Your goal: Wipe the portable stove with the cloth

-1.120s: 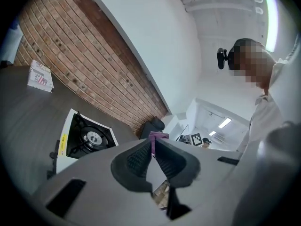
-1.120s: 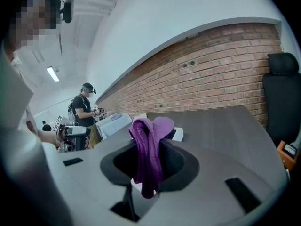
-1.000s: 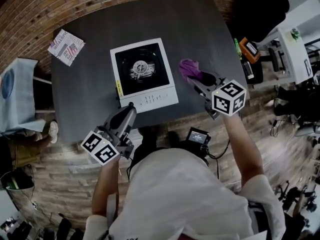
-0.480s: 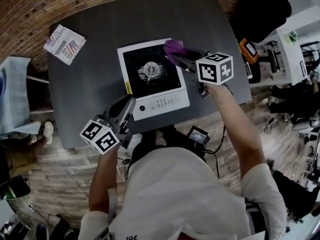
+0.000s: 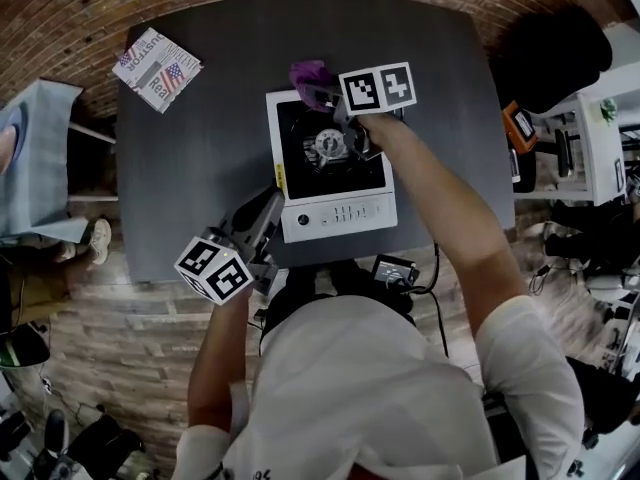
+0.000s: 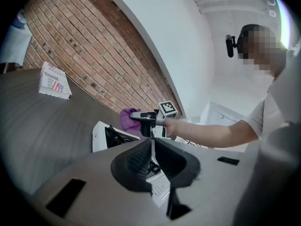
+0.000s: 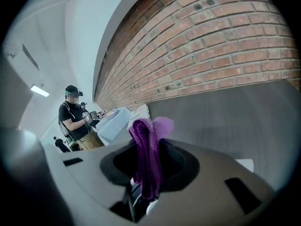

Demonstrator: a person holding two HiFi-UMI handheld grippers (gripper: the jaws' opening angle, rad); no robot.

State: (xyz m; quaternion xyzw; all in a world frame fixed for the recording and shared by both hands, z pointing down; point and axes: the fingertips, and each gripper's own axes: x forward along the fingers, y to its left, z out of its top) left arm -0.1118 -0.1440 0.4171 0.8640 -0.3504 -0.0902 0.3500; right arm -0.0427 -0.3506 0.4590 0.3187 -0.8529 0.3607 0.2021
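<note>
Newspaper (image 5: pixel 155 68), one, folded, lies flat at the far left corner of the dark table (image 5: pixel 200 168), well apart from everything else. I count two grippers.

My left gripper (image 5: pixel 268 206) sits low at the near edge of the table, just beside the near left corner of the stove. In its own view the jaws are pressed together to a thin slit with nothing between them (image 6: pixel 152 147).

One stove (image 5: pixel 340 214), white with a black top, sits mid-table. It has one round burner (image 5: pixel 328 145) in the centre and a strip of controls along the near side. It also shows beyond the left jaws (image 6: pixel 99 136).

One cloth (image 5: pixel 308 72), purple, bunched, is at the stove's far left corner, right at the rim. I can't tell if it touches the stove.

My right gripper (image 5: pixel 322 94) reaches over the stove top from the right and its jaws are clamped on that cloth. In its own view a fold of cloth (image 7: pixel 148 149) stands up between the jaws (image 7: pixel 146 182) and pokes out past them.
</note>
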